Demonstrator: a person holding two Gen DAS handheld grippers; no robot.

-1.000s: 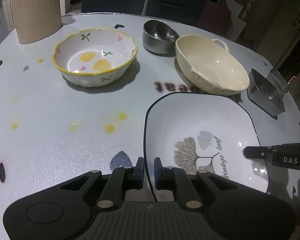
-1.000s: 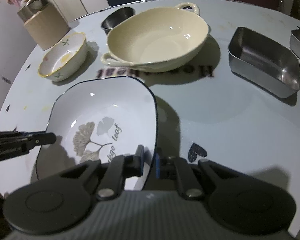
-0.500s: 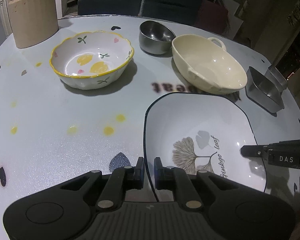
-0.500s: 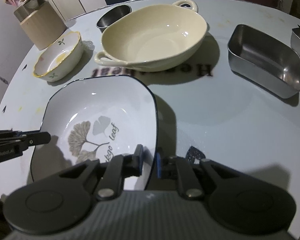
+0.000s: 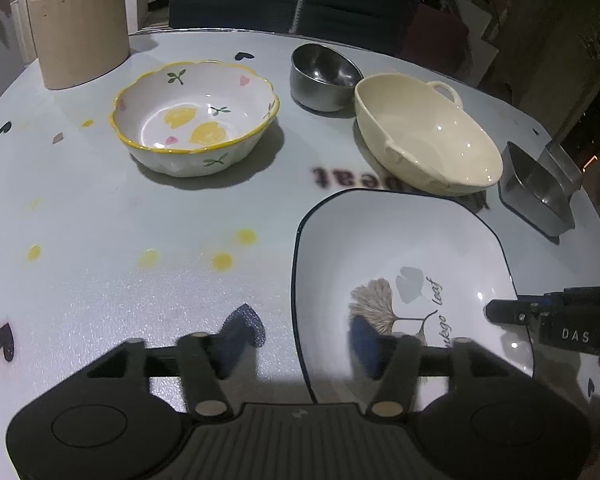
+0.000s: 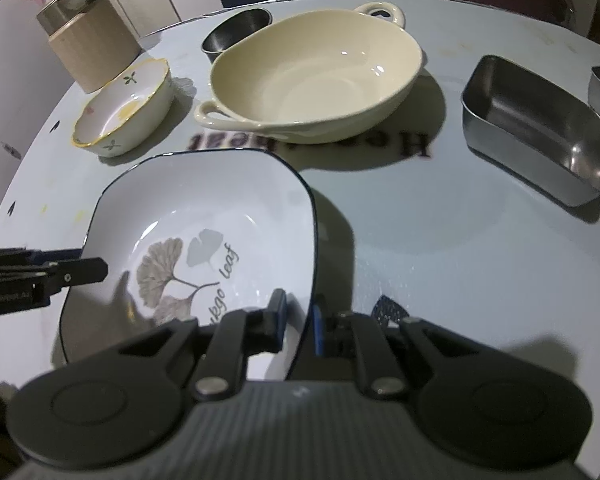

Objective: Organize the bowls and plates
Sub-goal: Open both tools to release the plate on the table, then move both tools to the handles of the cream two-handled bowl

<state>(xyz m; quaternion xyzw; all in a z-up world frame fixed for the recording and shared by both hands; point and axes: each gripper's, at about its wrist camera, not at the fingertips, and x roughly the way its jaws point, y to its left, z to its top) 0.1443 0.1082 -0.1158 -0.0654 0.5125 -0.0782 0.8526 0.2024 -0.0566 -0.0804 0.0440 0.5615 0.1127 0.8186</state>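
1. The square ginkgo-leaf plate [image 5: 404, 280] lies flat on the surface [image 5: 120, 216], at lower right of the left wrist view and lower left of the right wrist view, just in front of the cream two-handled bowl [image 6: 316, 76].
2. The left tongs [image 5: 300, 344] have just been opening and now stand wide, one finger on each side of the plate's near-left rim, pads clear of it; the plate is between them but not gripped.
3. The right tongs [image 6: 298, 320] stand narrow, pinched on the plate's opposite rim; they hold the plate.
4. The step in hand looks like setting the plate down and letting go; one side is released, the other not yet.
5. Next, I judge, the right tongs must loosen and both back off the rim without dragging the plate; then a bowl, perhaps the scalloped floral bowl [image 5: 196, 116] at upper left or the round steel bowl [image 5: 324, 76] behind the cream one, wants gathering.
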